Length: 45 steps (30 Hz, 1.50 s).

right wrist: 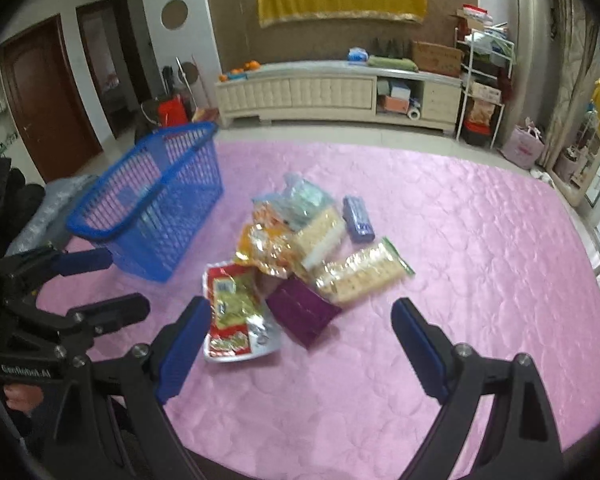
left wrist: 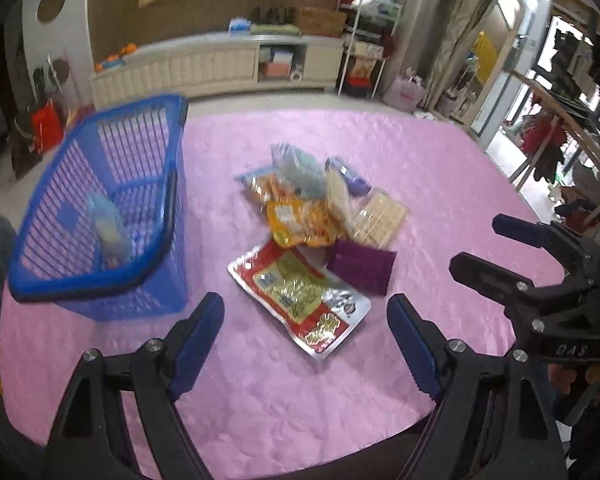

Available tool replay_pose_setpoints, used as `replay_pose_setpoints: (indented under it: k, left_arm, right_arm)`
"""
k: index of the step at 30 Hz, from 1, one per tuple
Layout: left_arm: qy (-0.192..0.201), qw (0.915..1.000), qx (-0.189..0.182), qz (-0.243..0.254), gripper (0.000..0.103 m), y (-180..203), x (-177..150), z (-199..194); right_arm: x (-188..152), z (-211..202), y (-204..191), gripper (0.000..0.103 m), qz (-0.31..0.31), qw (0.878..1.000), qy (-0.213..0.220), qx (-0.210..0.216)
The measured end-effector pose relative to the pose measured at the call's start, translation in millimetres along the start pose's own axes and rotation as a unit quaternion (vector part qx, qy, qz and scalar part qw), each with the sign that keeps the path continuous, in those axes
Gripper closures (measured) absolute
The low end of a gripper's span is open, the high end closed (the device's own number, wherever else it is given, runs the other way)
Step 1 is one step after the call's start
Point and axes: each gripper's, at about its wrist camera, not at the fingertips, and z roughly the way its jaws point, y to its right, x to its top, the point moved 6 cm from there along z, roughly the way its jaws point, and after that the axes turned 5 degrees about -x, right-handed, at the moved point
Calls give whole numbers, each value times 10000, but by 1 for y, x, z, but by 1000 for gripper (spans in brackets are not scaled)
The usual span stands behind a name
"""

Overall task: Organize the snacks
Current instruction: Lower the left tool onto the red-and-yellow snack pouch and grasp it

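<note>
The snacks are lying in a loose heap on the pink tablecloth point(left wrist: 440, 168), just to the right of the blue basket point(left wrist: 100, 280), which is already holding one pale packet point(left wrist: 108, 232). Nearest the person, the red-and-silver pouch point(left wrist: 300, 300) is resting beside the purple packet point(left wrist: 362, 270), with the cracker pack point(right wrist: 360, 274) and an orange bag point(left wrist: 300, 224) lying farther from the basket's near corner. The left gripper point(left wrist: 306, 340) and the right gripper point(right wrist: 300, 340) are both hovering over the cloth with jaws spread wide, holding nothing. The sorting appears barely begun. The next move is probably calling for lowering one gripper onto the flat pouch, which may be slipping.
</note>
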Motion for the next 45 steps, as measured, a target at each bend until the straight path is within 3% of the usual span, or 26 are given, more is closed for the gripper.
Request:
replay_pose_setpoints:
  k: [7, 11, 19, 22, 26, 30, 45]
  left_arm:
    - [-517, 9976, 8, -468, 21, -15, -15, 38]
    - [-717, 9951, 93, -675, 21, -24, -20, 56]
    - [-1174, 9847, 92, -1286, 21, -44, -37, 108]
    - [-1036, 9858, 27, -1318, 20, -42, -34, 109]
    - [-1166, 9826, -140, -1436, 20, -36, -28, 113]
    - [-1199, 9830, 232, -1370, 20, -35, -18, 123]
    - [-1345, 9688, 410, -2040, 17, -35, 17, 152]
  right_arm:
    - [-20, 32, 12, 10, 67, 9990, -449, -17]
    - [-24, 47, 15, 10, -61, 9978, -603, -285]
    - [-28, 74, 18, 10, -140, 9954, -883, -340]
    - [-30, 83, 23, 10, -209, 9946, -930, -399]
    - [-31, 91, 30, 10, -174, 9939, -1020, -372]
    - [-29, 95, 35, 10, 6, 9941, -1067, -212]
    - [-35, 115, 45, 10, 174, 9921, -1244, -9]
